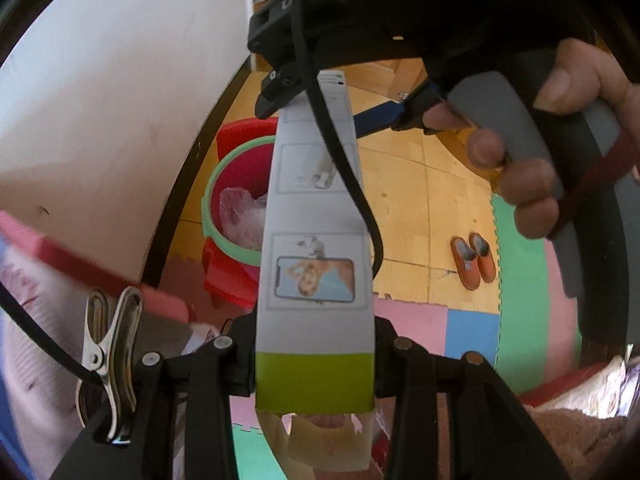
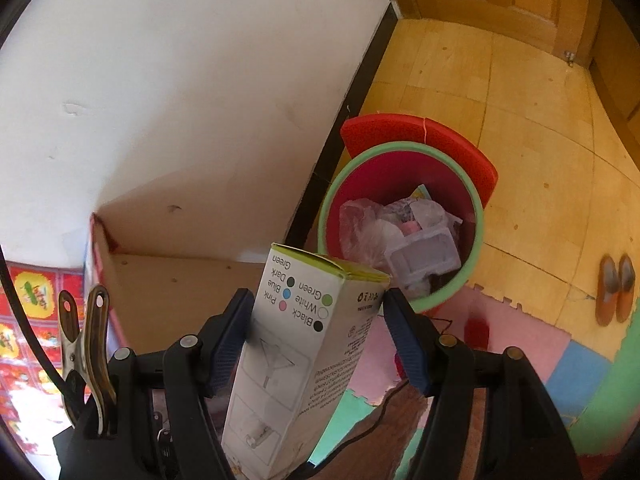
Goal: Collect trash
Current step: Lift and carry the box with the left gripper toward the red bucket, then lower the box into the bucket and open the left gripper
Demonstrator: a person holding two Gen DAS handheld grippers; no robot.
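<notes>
The long white cardboard carton with a lime-green end band point(image 1: 316, 264) is carried by both tools at once, held in the air above the foam-tile floor. The left gripper point(image 1: 315, 364) is clamped on the carton's green-banded end, its jaws narrow and pressed to the two side faces; the flaps of that end hang open below the grip. The right gripper point(image 2: 320, 332) stands at the opposite end, where the colour-option print shows. Its jaws are wide. The left blue pad lies against the carton's face and the right pad meets the corner edge, so this reads as a grip across the carton's broader dimension. A grip at each end probably serves to keep a long, light carton from swinging during transport.

The carton's far end points toward the round pink plastic bin with a mint-green rim point(image 2: 478, 216), which stands on the wood-pattern floor beside the dark skirting. The bin already holds clear plastic wrapping and a translucent container point(image 2: 424, 258). A red foam tile point(image 2: 440, 136) leans behind it. A pair of orange slippers point(image 2: 614, 288) lies well apart, to the right.
</notes>
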